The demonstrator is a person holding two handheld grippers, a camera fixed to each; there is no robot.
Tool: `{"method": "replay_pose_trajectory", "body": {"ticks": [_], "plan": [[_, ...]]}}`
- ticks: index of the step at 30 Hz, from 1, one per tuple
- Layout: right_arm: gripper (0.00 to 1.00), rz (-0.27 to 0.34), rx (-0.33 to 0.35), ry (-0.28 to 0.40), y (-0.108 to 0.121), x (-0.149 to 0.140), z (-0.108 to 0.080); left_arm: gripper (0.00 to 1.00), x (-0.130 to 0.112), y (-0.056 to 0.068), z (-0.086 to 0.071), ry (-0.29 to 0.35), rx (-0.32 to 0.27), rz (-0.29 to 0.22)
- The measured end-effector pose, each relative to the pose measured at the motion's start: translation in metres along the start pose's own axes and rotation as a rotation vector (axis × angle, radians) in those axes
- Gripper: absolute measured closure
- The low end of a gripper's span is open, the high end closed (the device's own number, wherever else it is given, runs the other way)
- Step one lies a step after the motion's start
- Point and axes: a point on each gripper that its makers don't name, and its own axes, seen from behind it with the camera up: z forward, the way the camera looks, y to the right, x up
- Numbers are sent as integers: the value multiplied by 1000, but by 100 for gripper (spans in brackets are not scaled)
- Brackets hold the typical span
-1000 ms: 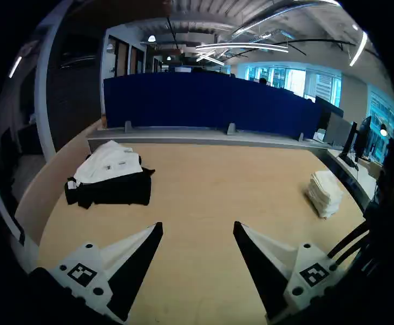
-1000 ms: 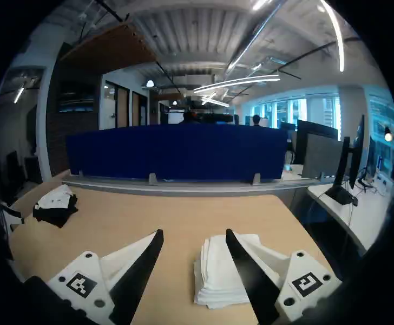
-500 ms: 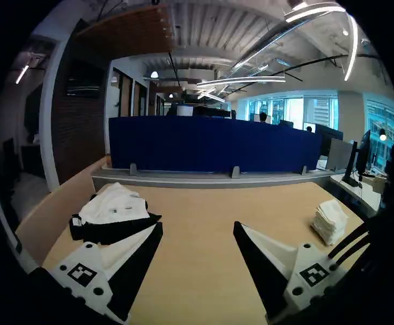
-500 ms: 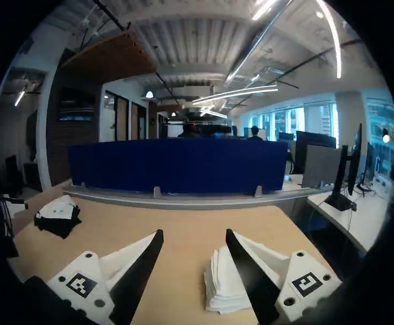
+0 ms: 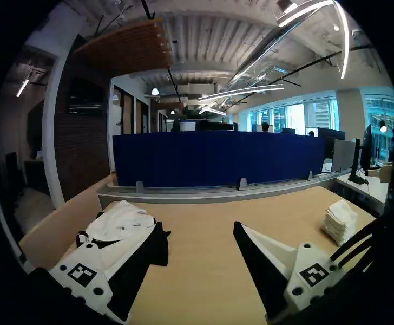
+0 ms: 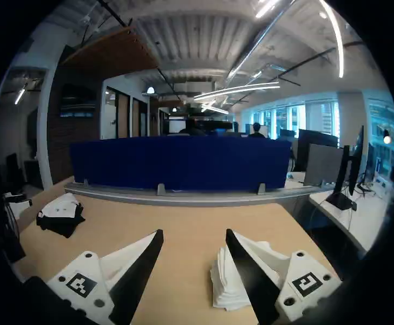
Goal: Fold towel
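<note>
A stack of folded white towels (image 5: 341, 220) lies at the right end of the wooden table (image 5: 208, 254) in the left gripper view. The same stack (image 6: 227, 276) sits just behind the right finger in the right gripper view. A heap of black and white cloth (image 5: 122, 232) lies at the table's left, partly behind the left gripper's left finger; it appears far left (image 6: 60, 213) in the right gripper view. My left gripper (image 5: 198, 244) is open and holds nothing. My right gripper (image 6: 194, 246) is open too, hovering above the table beside the stack.
A blue divider panel (image 5: 218, 158) on a grey rail runs along the table's far edge. Beyond the right end stand monitors (image 6: 320, 162) on a neighbouring desk (image 6: 359, 214). The table's middle is bare wood.
Both gripper views have tilted upward, so the table sits lower in frame. The cloth heap now lies nearer the left gripper's left finger. Both grippers stay open.
</note>
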Motion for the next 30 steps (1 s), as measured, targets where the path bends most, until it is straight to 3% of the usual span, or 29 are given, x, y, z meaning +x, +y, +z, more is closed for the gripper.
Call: {"method": "replay_pose_trajectory", "body": {"ticks": [6,12,24,30], "plan": [[7,34,23,-15,-11,-4,2,3,-15,-8,4,47,34,30],[0,44,19,7,-9,-2,10,3,-37,-6,11,87,37,37],[0,-15,-1,38,-15,-21,26,3,-82,4,28,136,28,12],[0,-51,-13,31,-14,-31,34,3,-98,3,41,148,40,2]]}}
